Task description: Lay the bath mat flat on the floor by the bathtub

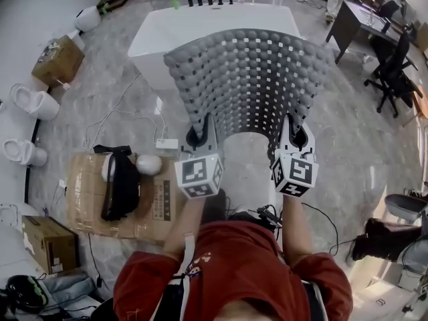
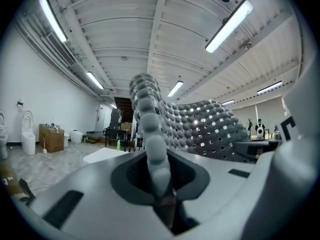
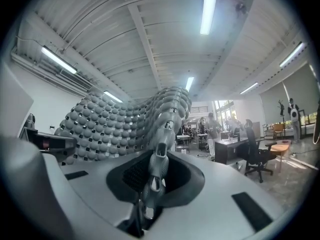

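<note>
Left tongs (image 1: pixel 202 136) and right tongs (image 1: pixel 295 136) each pinch the bath mat (image 1: pixel 251 72) aloft near the bathtub (image 1: pixel 200 29).

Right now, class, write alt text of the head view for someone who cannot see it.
A grey, bobbled rubber bath mat is held up, curved, its near edge clamped in a person's left claw and right claw; a white bathtub stands behind it.

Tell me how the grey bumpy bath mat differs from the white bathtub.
The grey bumpy bath mat is pierced with square holes; the white bathtub looks smooth and plain. The mat hangs curved in the air, pinched by the left gripper and right gripper; the tub stands on the floor.
</note>
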Tool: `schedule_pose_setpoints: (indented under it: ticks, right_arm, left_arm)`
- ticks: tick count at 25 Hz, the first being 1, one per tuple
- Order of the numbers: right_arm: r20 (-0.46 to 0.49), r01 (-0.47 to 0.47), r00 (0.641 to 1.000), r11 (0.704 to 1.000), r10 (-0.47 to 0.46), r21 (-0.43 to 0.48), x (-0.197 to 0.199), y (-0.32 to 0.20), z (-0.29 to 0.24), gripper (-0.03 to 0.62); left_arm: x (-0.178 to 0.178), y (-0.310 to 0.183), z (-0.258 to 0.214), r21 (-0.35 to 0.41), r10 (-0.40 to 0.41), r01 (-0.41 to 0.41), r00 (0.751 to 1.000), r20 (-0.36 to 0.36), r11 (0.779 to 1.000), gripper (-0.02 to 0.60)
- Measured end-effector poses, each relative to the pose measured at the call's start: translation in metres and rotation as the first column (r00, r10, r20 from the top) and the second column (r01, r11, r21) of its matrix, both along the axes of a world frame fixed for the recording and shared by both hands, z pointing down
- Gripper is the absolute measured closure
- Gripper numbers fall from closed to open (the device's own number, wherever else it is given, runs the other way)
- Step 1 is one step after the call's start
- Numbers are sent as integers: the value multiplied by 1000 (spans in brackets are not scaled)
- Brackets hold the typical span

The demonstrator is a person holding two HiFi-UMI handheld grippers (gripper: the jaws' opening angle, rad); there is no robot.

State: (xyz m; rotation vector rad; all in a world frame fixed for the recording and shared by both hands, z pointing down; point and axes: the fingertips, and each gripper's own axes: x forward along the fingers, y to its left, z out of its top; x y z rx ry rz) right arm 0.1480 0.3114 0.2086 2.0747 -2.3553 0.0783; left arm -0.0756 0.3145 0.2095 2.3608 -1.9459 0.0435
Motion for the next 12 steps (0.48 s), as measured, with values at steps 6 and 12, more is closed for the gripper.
schedule_pose_setpoints:
  ticks: [6,12]
  right_arm:
    - [2,-8,1000,1000,8,5,5,-24,4,539]
    - [-1,-20,1000,1000,20,-1,4,-53,7,539]
  left_arm:
    - [7,-23,3,5,8,-8,1000,0,1000,522]
    - [5,-55,5,3,18,-18,1000,-7,1000,522]
